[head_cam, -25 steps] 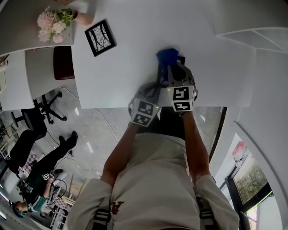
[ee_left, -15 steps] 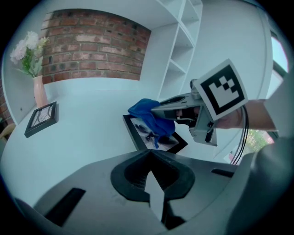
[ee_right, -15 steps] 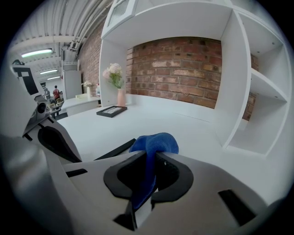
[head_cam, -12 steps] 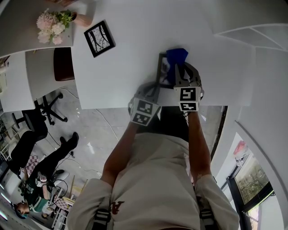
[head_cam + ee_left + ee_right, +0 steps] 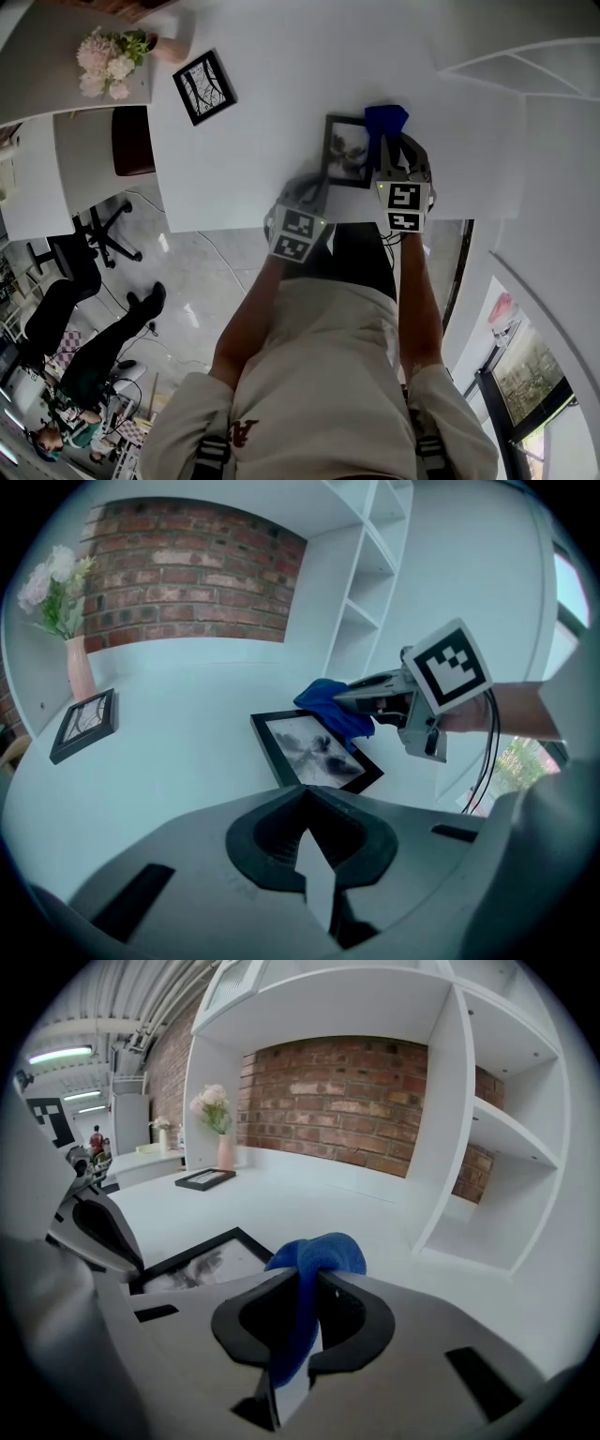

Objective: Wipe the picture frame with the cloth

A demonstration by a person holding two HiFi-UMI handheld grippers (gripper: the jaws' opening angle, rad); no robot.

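A black picture frame (image 5: 346, 150) with a grey print lies flat on the white table (image 5: 262, 131), near its front edge. My right gripper (image 5: 387, 142) is shut on a blue cloth (image 5: 384, 119), which hangs at the frame's right edge. In the right gripper view the cloth (image 5: 315, 1258) bulges out of the shut jaws, with the frame (image 5: 200, 1263) to the left. My left gripper (image 5: 314, 190) sits just short of the frame's near left corner, shut with nothing in it. The left gripper view shows the frame (image 5: 314, 750) ahead and the cloth (image 5: 328, 705) over its far corner.
A second black frame (image 5: 204, 86) lies at the table's far left, beside a vase of pink flowers (image 5: 108, 54). White shelves (image 5: 487, 1138) rise on the right against a brick wall. The table's front edge runs just below both grippers. A person sits on the floor-level chair (image 5: 66, 319) at left.
My right gripper carried the blue cloth to the right across the frame, so the frame's print now shows. The left gripper has hardly moved.
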